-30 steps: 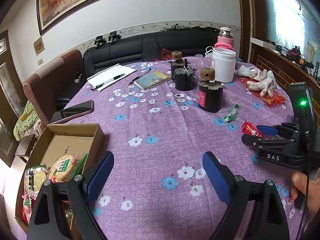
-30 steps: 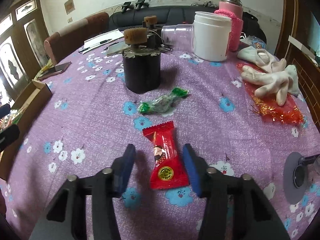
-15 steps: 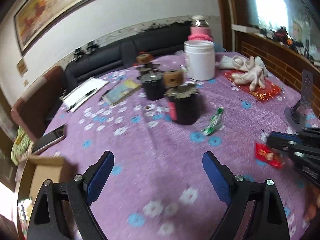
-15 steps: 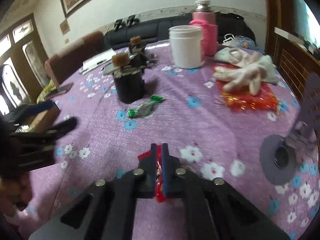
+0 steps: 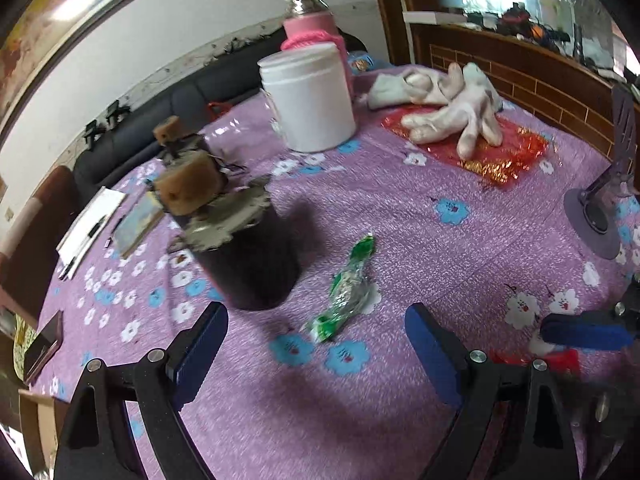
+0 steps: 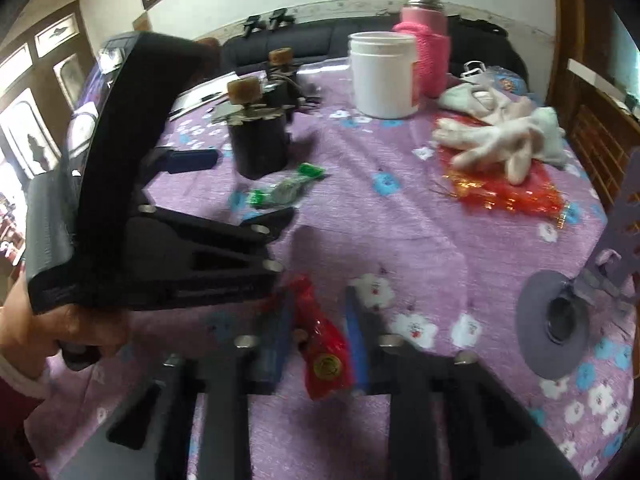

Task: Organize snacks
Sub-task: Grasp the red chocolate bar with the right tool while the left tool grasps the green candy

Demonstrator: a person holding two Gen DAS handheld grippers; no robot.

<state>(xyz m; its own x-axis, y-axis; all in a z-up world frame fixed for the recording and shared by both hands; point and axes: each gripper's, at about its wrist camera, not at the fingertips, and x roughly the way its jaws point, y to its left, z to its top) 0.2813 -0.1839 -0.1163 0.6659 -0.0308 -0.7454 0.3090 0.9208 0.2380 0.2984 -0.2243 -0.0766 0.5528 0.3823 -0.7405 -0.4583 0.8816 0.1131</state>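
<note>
On the tabletop [image 5: 400, 208], covered in a purple flowered cloth, the left tool [image 5: 316, 344] hovers with its blue-padded jaws spread wide and nothing between them; the green-wrapped candy [image 5: 344, 288] lies on the cloth just ahead of the gap, touching neither pad. Beside the candy stands a dark cylindrical container [image 5: 248, 256] with a cork-like knob on its lid, and farther back sit a white plastic jar [image 5: 308, 96] and a flask in a pink knitted sleeve [image 5: 312, 28]. In the right wrist view, the right tool [image 6: 320, 336] has its pads parted, and the red snack packet [image 6: 324, 344] sits between them; motion blur makes it unclear whether either pad touches the packet or whether it rests on the cloth. The left tool's black body fills the left of this view, held by a hand [image 6: 68, 332]. A pair of white gloves [image 6: 504, 140] rests on a red foil bag [image 6: 508, 192] toward the far right.
</note>
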